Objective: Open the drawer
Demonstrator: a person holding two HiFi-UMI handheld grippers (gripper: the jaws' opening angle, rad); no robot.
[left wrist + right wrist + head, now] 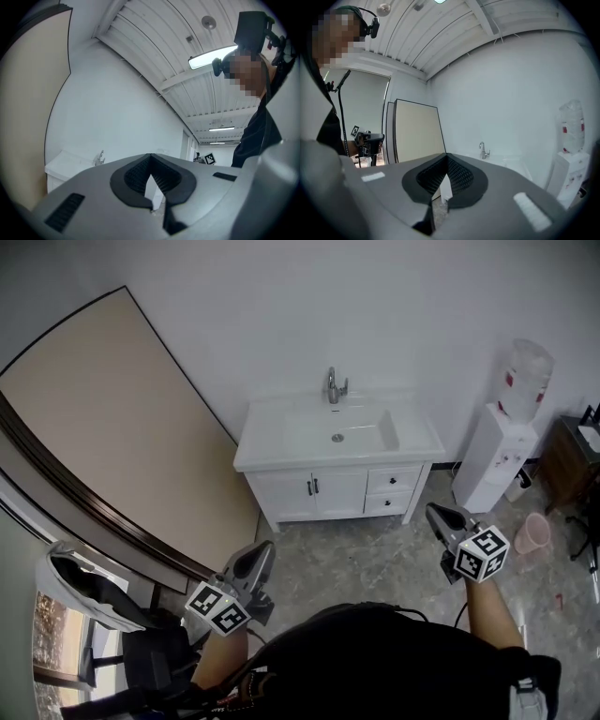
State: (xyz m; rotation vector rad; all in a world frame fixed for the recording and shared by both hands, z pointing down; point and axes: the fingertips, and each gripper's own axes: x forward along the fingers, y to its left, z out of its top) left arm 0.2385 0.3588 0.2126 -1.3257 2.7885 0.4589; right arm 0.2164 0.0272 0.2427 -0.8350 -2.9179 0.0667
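Both empty and clenched, left tool [257, 557] at 7 o'clock, right tool [439, 516] at 4 in head view; drawer [409, 478] well beyond at 3 in cabinet [281, 491], stiff, likely light-sliding, pinch the small slippery knob [394, 481].

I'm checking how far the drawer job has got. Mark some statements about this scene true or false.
1. Both vanity drawers are closed. True.
2. The right gripper grips a drawer. False: it is shut on nothing, well short of the vanity.
3. The water dispenser stands right of the vanity in the head view. True.
4. The pink bin stands on the vanity. False: it stands on the floor beside the dispenser.
5. The left gripper is wide open. False: its jaws are together, empty.
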